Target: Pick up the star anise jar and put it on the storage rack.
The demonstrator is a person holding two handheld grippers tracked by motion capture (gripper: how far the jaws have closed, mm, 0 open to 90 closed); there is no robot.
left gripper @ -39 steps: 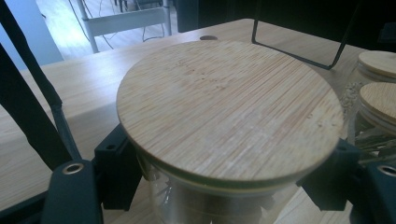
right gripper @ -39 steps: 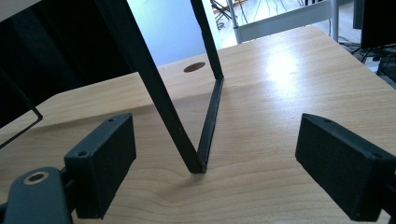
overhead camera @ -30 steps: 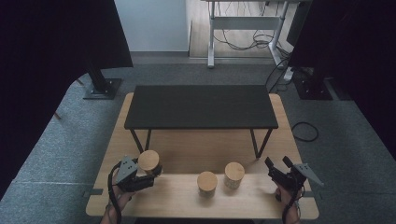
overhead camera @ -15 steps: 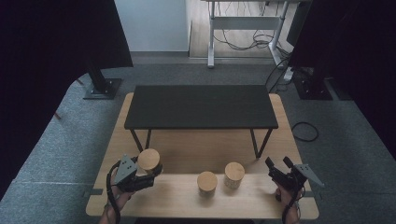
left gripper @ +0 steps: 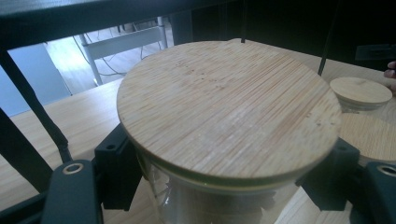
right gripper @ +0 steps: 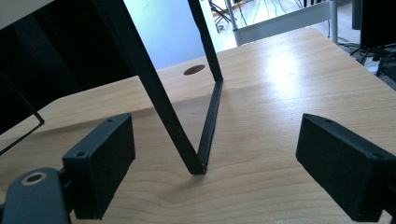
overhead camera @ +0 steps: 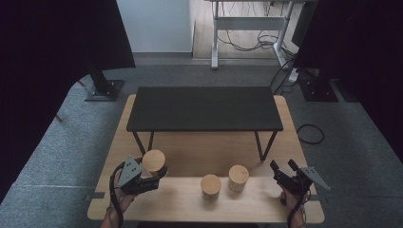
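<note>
Change since a second ago: your left gripper (overhead camera: 157, 172) has lifted a little with its jar (overhead camera: 153, 161); the jar shows slightly higher in the high view. Your right gripper (overhead camera: 283, 167) has kept its place, and the two other jars have not shifted.

Left gripper: jaws pinch the jar just under its bamboo lid (left gripper: 229, 109), one pad on each side of the glass. The jar is at the desk's (overhead camera: 190, 209) left end, near the front.

Right gripper: jaws spread, nothing between them. In its own view they frame bare wood and the foot of the black table's leg (right gripper: 205, 140).

Middle jar (overhead camera: 210, 185): near the front edge, about centre.

Third jar (overhead camera: 238, 177): just right of the middle jar, almost touching it, slightly farther back.

Black table (overhead camera: 204, 108): stands on the desk's rear half; its front legs come down behind your held jar and behind the third jar.

Open room: bare wood between your held jar and the middle jar, and between the third jar and your right gripper. Your right gripper is close to the desk's right edge; your left forearm crosses the front edge.
</note>
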